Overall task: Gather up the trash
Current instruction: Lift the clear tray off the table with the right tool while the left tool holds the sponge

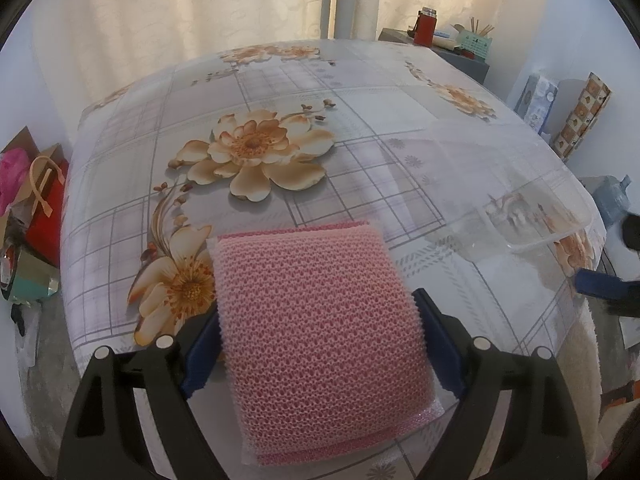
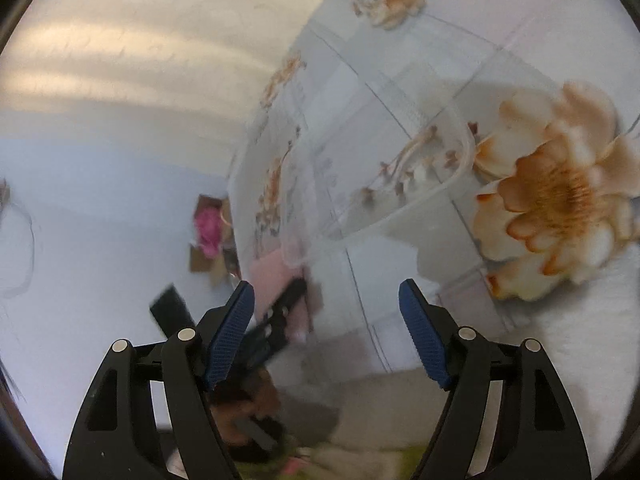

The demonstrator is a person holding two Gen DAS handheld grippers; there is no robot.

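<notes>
Left hand-held gripper (image 1: pixel 318 322) clamped across a pink mesh sponge (image 1: pixel 316 320) at the near edge of the flowered worktop (image 1: pixel 360 88). Beyond the sponge, bare cloth out to the far edge. Right of the sponge, at the worktop's right edge, a clear plastic tray (image 1: pixel 536 216). Right hand-held gripper (image 2: pixel 326 336) spread wide, nothing between its pads, over the worktop edge beside the tray (image 2: pixel 400 184).

No readable text anywhere; the far green box (image 1: pixel 475 43) and the boxes at the right wall (image 1: pixel 538 100) carry print too small to read.

Pink mesh-textured sponge (image 1: pixel 320 336), grey-checked tablecloth (image 1: pixel 360 92) with orange-cream flowers, clear container (image 1: pixel 532 216)
</notes>
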